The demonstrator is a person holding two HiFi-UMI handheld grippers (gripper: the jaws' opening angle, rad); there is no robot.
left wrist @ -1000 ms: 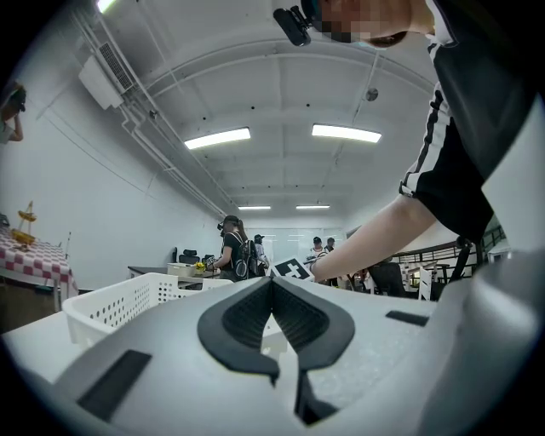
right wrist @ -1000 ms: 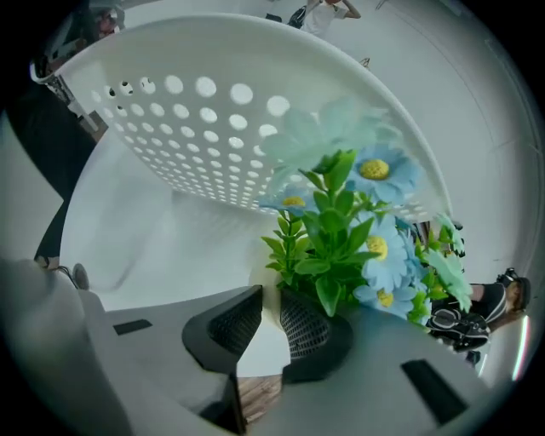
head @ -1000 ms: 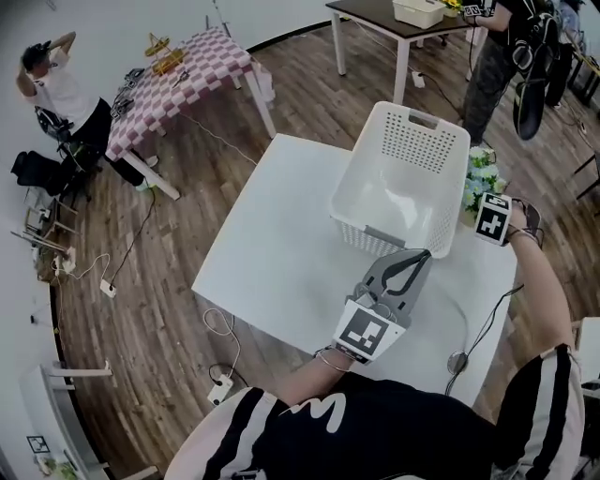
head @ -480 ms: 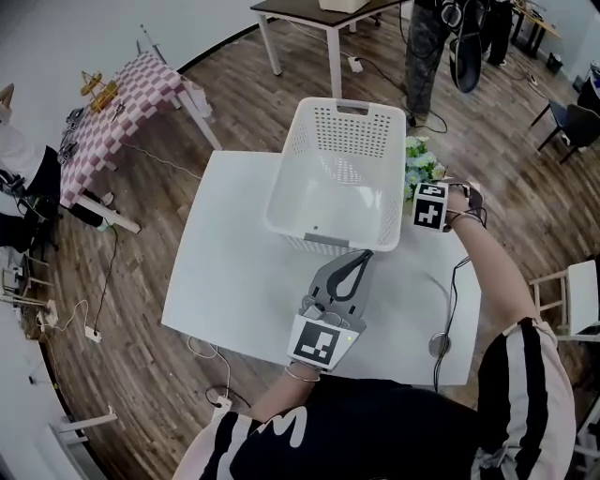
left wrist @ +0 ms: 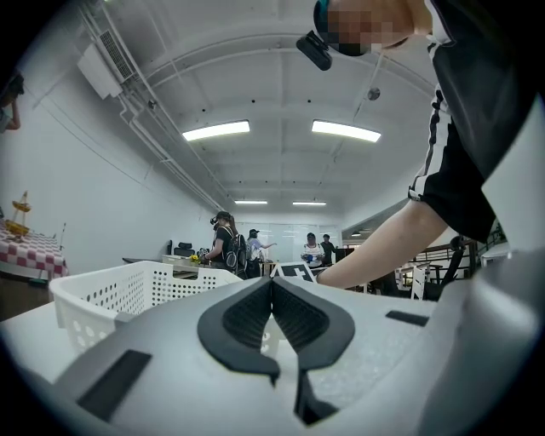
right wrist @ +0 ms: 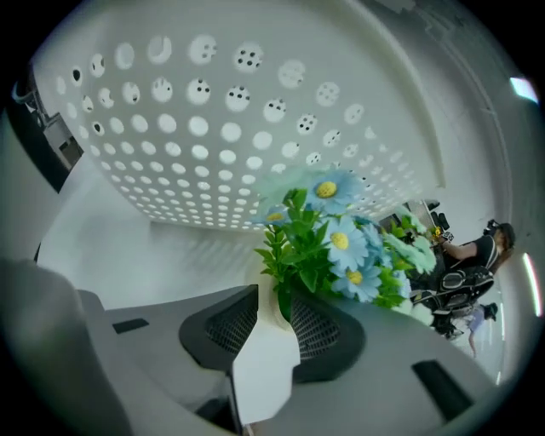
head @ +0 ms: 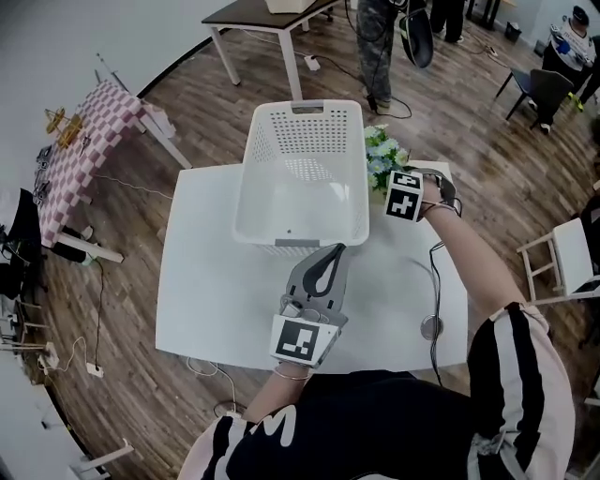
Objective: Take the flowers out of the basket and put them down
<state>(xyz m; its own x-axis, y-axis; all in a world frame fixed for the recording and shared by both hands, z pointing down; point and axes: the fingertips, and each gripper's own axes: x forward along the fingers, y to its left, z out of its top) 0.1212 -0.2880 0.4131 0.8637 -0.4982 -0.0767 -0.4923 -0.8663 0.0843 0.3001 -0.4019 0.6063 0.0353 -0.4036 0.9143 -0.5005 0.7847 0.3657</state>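
Observation:
The blue and white flowers (head: 382, 156) with green leaves stand in a small white pot on the white table (head: 216, 291), just outside the right wall of the white perforated basket (head: 298, 228). In the right gripper view the flowers (right wrist: 339, 240) rise in front of the basket (right wrist: 213, 128), and the pot sits between the jaws of my right gripper (right wrist: 274, 300), which are opening. My right gripper (head: 386, 181) is partly hidden behind its marker cube. My left gripper (head: 335, 251) rests shut and empty at the basket's near wall; its jaws (left wrist: 272, 281) meet beside the basket (left wrist: 111, 294).
A cable and a round disc (head: 431, 326) lie on the table's right part. A checkered table (head: 89, 141) stands at left, a dark table (head: 253, 11) at the back, a white chair (head: 562, 267) at right. People stand beyond the basket (head: 375, 37).
The head view has swung, so the basket, table and flowers now sit further left in it. Both grippers keep their places relative to the basket and the flowers.

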